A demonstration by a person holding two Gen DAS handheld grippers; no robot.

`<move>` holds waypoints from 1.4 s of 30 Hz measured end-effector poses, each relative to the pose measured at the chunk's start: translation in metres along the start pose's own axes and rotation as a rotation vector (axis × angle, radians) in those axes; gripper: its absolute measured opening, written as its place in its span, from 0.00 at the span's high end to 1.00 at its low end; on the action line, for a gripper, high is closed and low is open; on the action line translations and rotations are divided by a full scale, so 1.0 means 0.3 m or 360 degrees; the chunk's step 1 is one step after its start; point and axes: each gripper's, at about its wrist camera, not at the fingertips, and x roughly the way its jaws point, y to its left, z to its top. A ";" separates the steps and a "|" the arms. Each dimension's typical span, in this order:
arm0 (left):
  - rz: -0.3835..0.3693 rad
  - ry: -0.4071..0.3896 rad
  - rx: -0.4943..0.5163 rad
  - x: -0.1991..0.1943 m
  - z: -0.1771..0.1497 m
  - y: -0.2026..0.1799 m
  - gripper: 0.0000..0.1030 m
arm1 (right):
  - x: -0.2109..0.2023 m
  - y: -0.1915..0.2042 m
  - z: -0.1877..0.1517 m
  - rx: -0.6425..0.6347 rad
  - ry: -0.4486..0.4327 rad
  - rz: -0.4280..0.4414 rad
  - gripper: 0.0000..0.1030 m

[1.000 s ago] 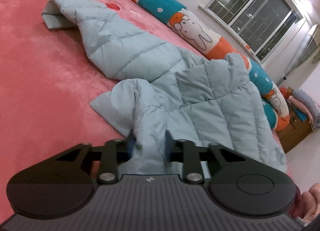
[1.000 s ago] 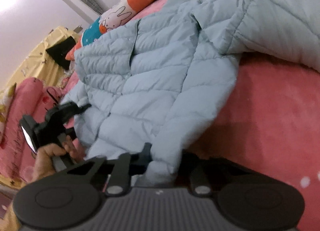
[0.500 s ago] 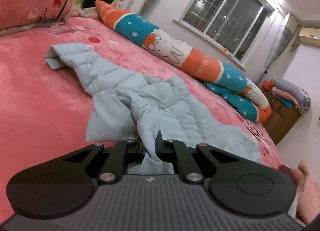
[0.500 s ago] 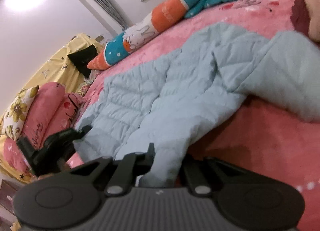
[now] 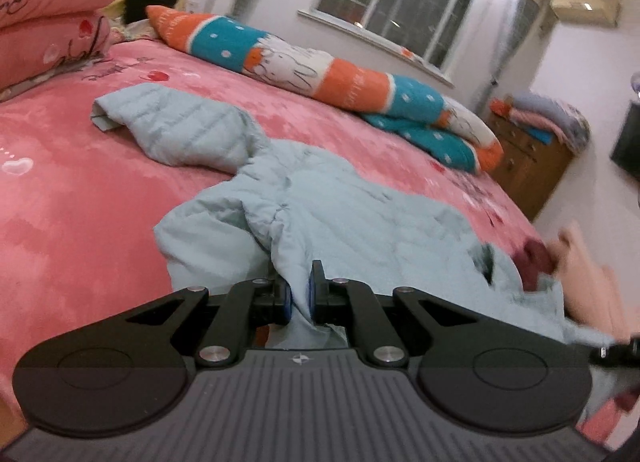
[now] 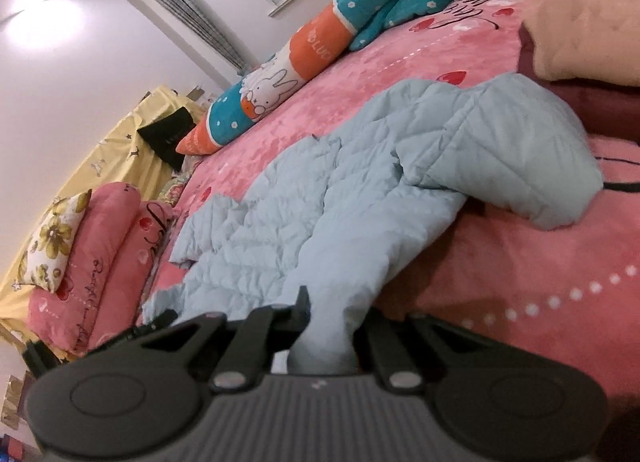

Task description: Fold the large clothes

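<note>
Task at an early stage, by the look of it: the pale blue quilted jacket (image 5: 360, 214) lies rumpled and unfolded across the pink bedspread (image 5: 72, 214), one sleeve (image 5: 176, 130) flung out toward the stacked pink pillows (image 5: 48, 14), the other end bunched near a peach cushion (image 6: 580, 14). No neat fold is visible; spreading flat, sleeves in and body folds all appear left to do. The left gripper (image 5: 298, 298) has its jaws closed tight on a pinch of the jacket's near edge. The right gripper (image 6: 332, 326) is likewise clamped on a thick roll of the same fabric. A long rabbit-print bolster (image 6: 280, 78) lies well apart along the far side. Containers: none in play; a wooden dresser (image 5: 532, 166) beside the bed carries folded cloth on top, drawers closed, contents hidden.
</note>
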 end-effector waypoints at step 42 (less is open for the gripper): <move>0.0035 0.0179 0.0460 -0.240 -0.119 -0.260 0.37 | -0.282 -0.249 -0.081 0.0323 -0.0384 -0.0329 0.22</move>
